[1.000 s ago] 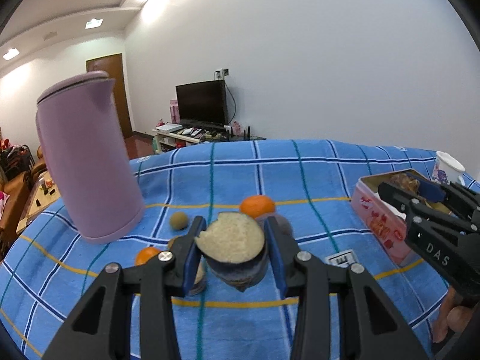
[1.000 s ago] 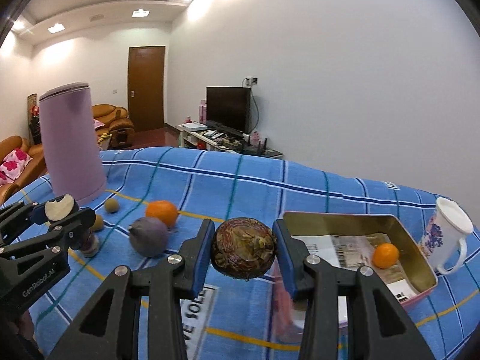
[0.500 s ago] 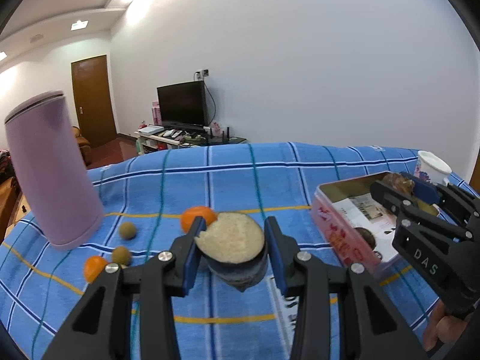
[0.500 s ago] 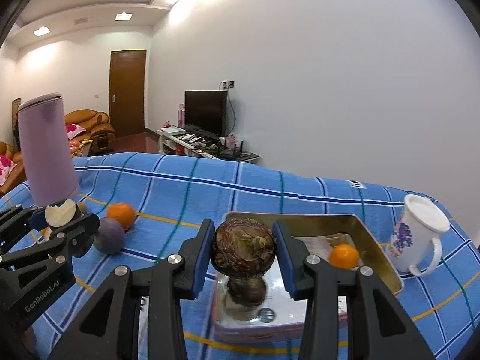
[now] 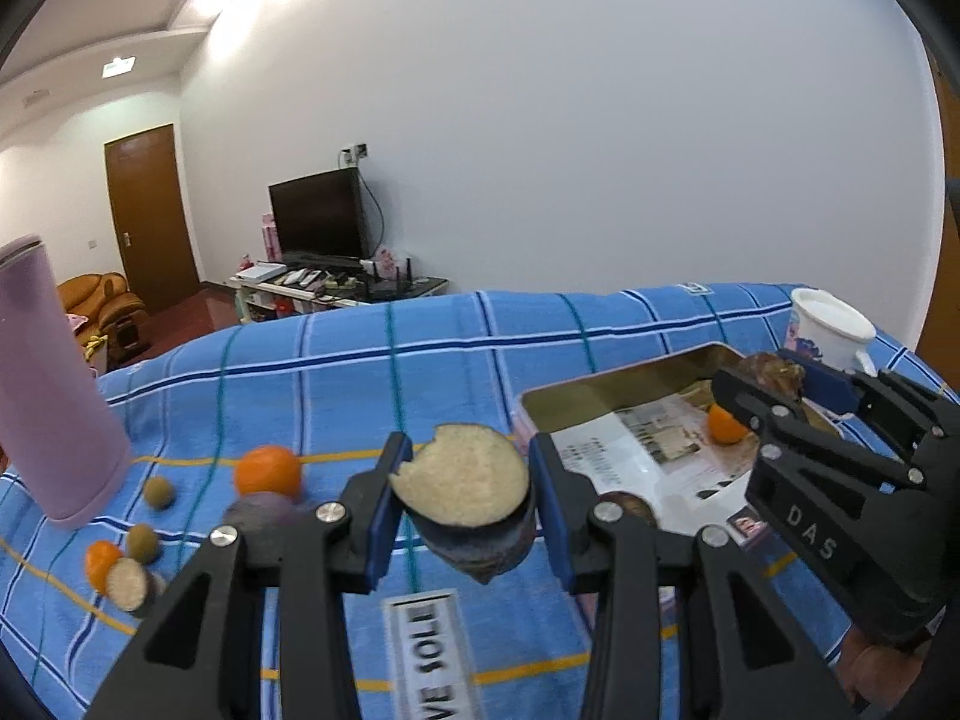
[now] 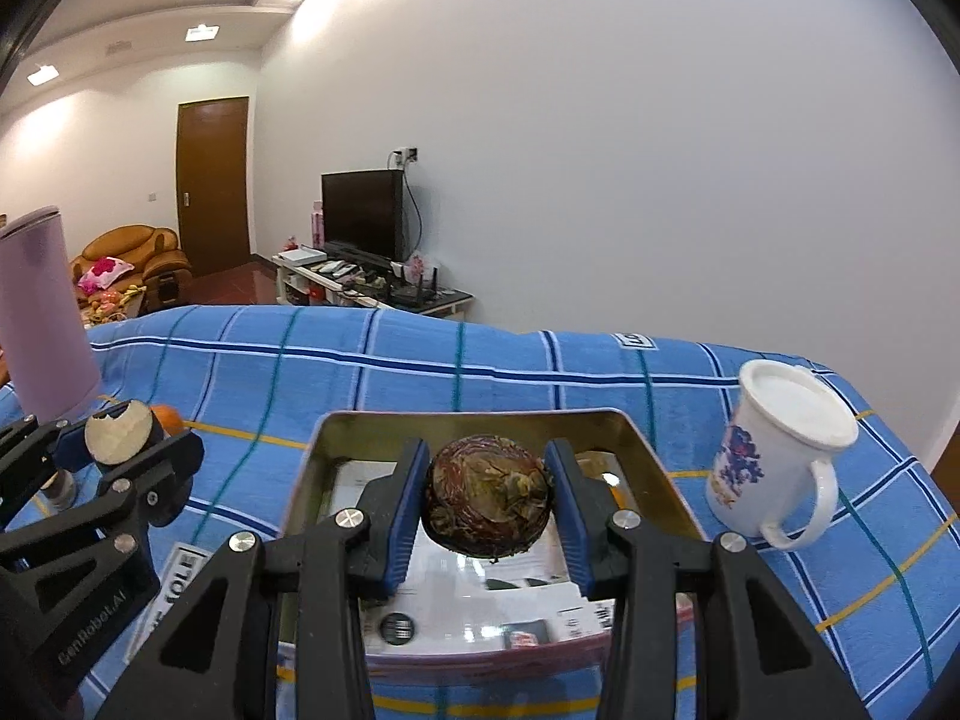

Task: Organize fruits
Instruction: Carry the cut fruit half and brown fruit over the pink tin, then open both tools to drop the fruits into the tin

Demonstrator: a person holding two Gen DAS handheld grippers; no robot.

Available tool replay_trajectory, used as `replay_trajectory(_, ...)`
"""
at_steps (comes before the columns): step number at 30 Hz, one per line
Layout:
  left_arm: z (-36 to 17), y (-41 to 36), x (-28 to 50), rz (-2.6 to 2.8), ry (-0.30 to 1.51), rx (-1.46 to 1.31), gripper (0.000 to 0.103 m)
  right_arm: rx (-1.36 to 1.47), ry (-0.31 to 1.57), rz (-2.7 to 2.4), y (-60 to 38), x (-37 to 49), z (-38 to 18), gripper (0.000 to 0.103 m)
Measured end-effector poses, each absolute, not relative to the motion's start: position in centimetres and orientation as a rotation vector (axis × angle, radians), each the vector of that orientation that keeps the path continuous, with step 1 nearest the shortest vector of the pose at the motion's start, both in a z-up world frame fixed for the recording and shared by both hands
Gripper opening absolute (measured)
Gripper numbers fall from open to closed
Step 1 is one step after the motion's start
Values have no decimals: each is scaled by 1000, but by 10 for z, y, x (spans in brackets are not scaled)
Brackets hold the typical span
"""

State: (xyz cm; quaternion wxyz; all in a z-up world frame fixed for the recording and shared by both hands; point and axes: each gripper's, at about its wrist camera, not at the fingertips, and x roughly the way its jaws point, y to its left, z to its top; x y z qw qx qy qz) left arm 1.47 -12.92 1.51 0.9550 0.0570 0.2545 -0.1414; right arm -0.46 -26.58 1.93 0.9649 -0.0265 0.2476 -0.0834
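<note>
Two fruits are in our grip at once: our left gripper (image 5: 468, 504) is clamped on a cut purple fruit half (image 5: 465, 495), pale flesh facing up, and our right gripper (image 6: 489, 504) is clamped on a round brown scaly fruit (image 6: 487, 504). From the right wrist view, the brown fruit hangs over the open tin (image 6: 654, 468), where a small orange (image 5: 725, 425) and another dark fruit (image 5: 627, 507) already lie on printed paper. On the blue checked cloth (image 5: 420, 372), more oranges and small brown fruits wait near the lilac canister (image 5: 54, 396); a white mug (image 6: 774, 450) stands just beside the tin. We judge the risk is the two grippers colliding over the tin, or a release from too high letting fruit roll out.
</note>
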Motion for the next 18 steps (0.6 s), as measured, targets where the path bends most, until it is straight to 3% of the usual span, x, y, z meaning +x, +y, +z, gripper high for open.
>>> replay_trajectory(18,1,-190,27,-301,547,178,42,-37,649,-238,-318,21,-1,42)
